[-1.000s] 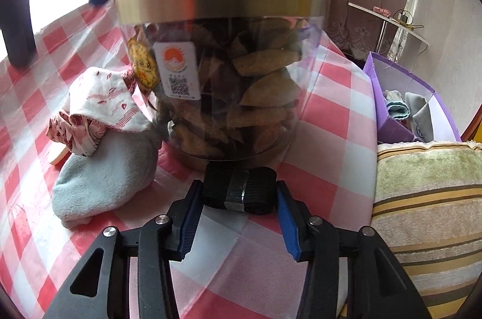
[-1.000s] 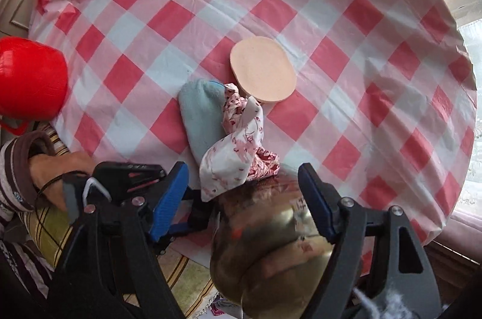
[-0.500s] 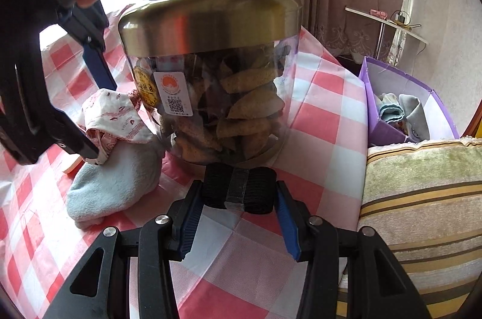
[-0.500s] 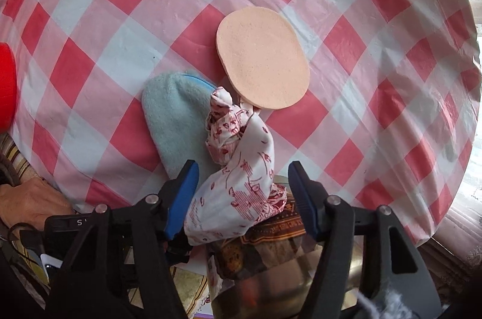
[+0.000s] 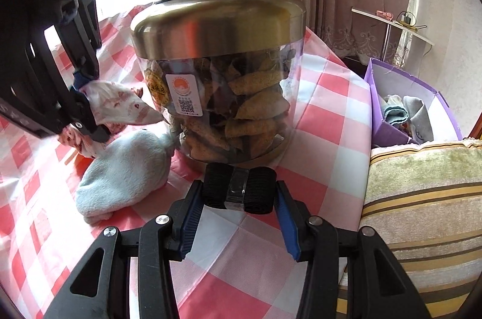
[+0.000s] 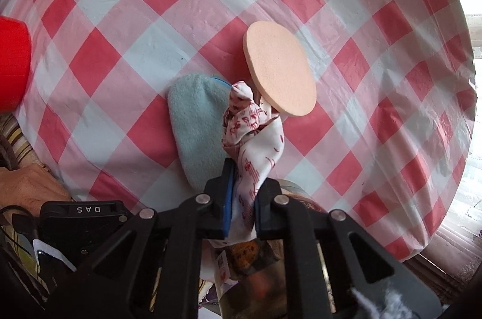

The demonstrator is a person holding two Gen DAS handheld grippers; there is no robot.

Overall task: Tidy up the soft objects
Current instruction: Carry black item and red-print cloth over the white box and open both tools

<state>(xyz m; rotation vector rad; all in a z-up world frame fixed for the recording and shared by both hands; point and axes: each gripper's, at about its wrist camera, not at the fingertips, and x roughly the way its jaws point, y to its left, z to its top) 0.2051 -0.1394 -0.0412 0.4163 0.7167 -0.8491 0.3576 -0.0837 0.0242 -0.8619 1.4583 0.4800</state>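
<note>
My left gripper (image 5: 238,192) is shut on a rolled black strap (image 5: 238,191) and holds it just in front of the snack jar (image 5: 220,72). My right gripper (image 6: 244,186) is shut on a white cloth with red print (image 6: 253,138), which also shows in the left wrist view (image 5: 120,105), left of the jar. The cloth lies partly over a pale blue sock (image 6: 195,123) on the checked tablecloth; the sock also shows in the left wrist view (image 5: 126,168). The right gripper (image 5: 81,108) comes down from the upper left in the left wrist view.
A round tan pad (image 6: 280,72) lies just beyond the cloth. A purple box (image 5: 403,108) with folded soft items stands right of the table. A striped cushion (image 5: 421,198) is at the right. A red object (image 6: 12,66) sits at the table's left edge.
My right gripper came down and closed on the red-printed cloth. My left gripper kept its hold on the black strap and drew back slightly from the jar.
</note>
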